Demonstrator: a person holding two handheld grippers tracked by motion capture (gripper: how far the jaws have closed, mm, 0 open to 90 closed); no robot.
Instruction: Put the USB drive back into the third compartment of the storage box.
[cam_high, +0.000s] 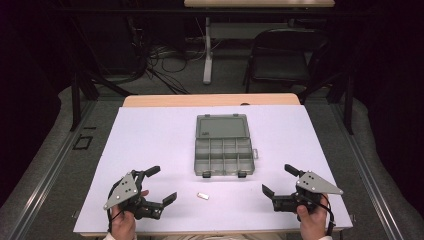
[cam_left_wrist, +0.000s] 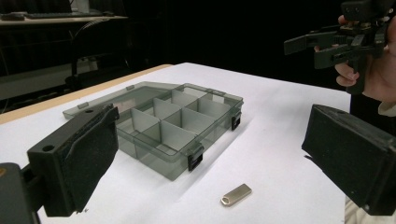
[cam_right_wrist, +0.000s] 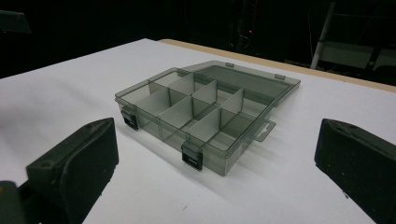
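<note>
A clear grey compartment box (cam_high: 223, 155) (cam_left_wrist: 173, 126) (cam_right_wrist: 201, 114) lies open mid-table, its lid (cam_high: 222, 126) folded flat behind it and its several compartments bare. A small silver metal piece (cam_high: 202, 196) (cam_left_wrist: 236, 194) lies on the white sheet in front of the box. My left gripper (cam_high: 161, 184) (cam_left_wrist: 210, 154) stands open at the front left, the metal piece just to its right. My right gripper (cam_high: 280, 180) (cam_right_wrist: 215, 158) stands open at the front right, aimed at the box. The right gripper (cam_left_wrist: 322, 44) also appears in the left gripper view, held in a hand.
A white sheet (cam_high: 150, 140) covers the wooden table (cam_high: 165, 100). Beyond the far edge stand a black folding chair (cam_high: 282, 57), a white table leg (cam_high: 207, 50) and cables on the floor (cam_high: 165, 62).
</note>
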